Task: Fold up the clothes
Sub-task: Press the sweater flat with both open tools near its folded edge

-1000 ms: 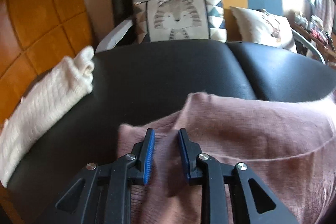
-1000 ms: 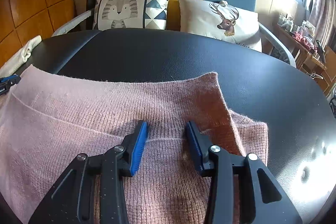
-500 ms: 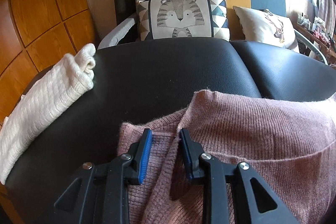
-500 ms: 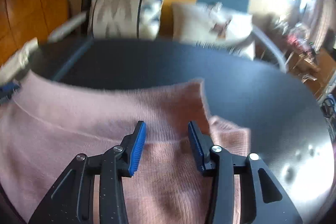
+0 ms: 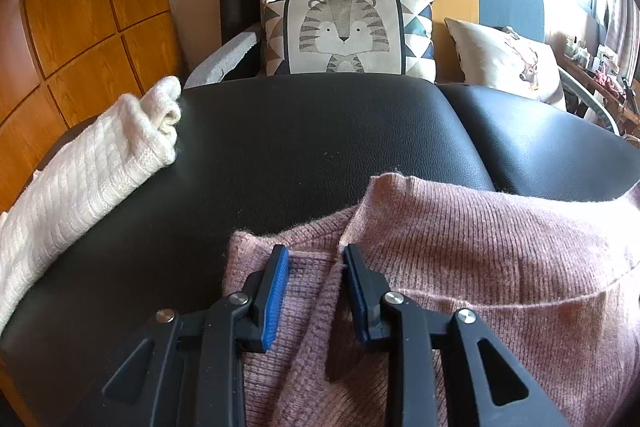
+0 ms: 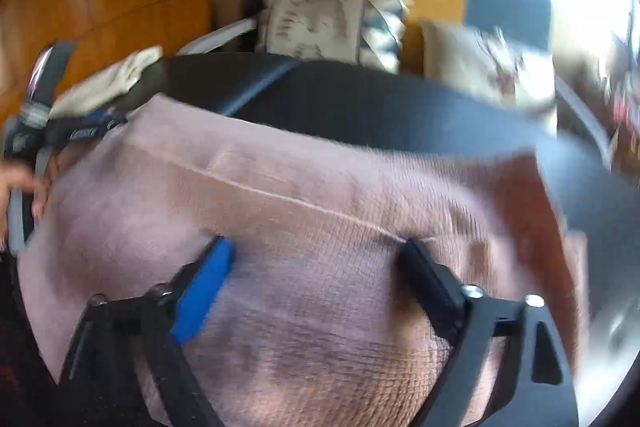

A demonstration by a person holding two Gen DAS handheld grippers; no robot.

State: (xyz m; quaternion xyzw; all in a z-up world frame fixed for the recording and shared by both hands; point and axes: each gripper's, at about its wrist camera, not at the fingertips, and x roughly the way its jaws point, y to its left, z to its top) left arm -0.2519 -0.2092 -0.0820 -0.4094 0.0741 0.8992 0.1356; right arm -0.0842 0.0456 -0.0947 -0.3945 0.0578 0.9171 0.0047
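Right now I judge I'm mid-fold on the pink sweater (image 5: 480, 267), which fills the lower half of both views on the black leather cushion (image 5: 320, 147). My left gripper (image 5: 314, 285) has its jaws narrowly parted over a doubled edge, pinching nothing; my right gripper (image 6: 316, 287) is spread wide above the fuzzy ribbed knit. Next I'd close on an edge. A chunky cream knit (image 5: 80, 187) lies at left.

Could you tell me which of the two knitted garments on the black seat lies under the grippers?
The pink ribbed-knit sweater: both the left gripper and right gripper sit open over it. The cream cable-knit sweater lies apart, off to the left.
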